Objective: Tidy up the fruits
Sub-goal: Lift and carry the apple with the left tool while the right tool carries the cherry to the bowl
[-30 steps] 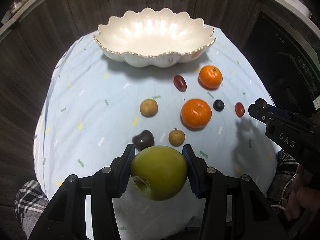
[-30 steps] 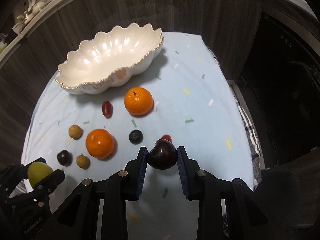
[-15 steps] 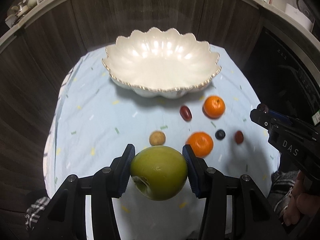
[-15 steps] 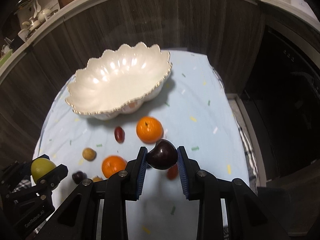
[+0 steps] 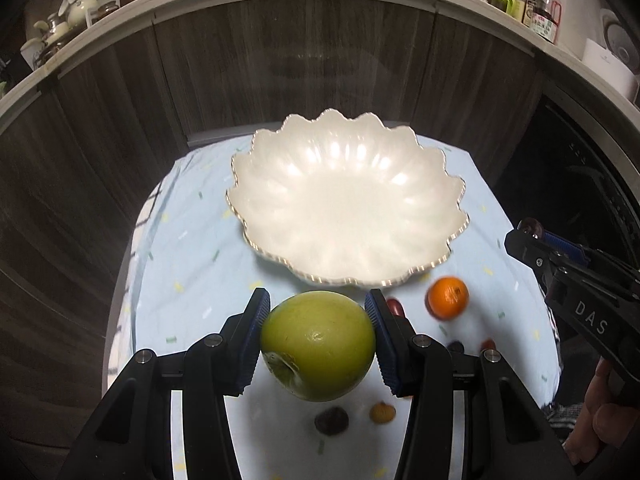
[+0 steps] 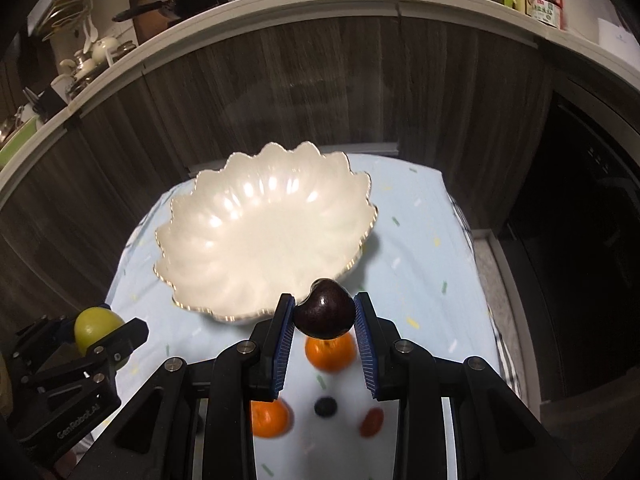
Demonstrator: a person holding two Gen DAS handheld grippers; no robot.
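The left tool (image 5: pixel 318 334) is clamped on a large round green apple (image 5: pixel 318 346), low in the centre of the left wrist view, in the air in front of the near rim of the empty scalloped cream ceramic bowl with a gold edge (image 5: pixel 440 184). The right tool (image 6: pixel 325 314) grips a small dark purple plum (image 6: pixel 325 314), low centre in the right wrist view, just short of that bowl's near rim.

The step in hand looks like carrying both fruits to the bowl. To do it well, bring each tool over the rim and low over the bowl's floor before opening, so the apple does not knock the ceramic or roll out, and keep the two tools apart.

Counted on the pale blue speckled cloth (image 5: pixel 192 240) over the counter: two oranges (image 6: pixel 330 352), one red grape beside the apple, one blueberry (image 6: pixel 325 406), one small red fruit (image 6: pixel 371 422), one dark fruit (image 5: pixel 331 420) and one tan longan-like fruit (image 5: pixel 383 413). More may sit hidden under the tools.
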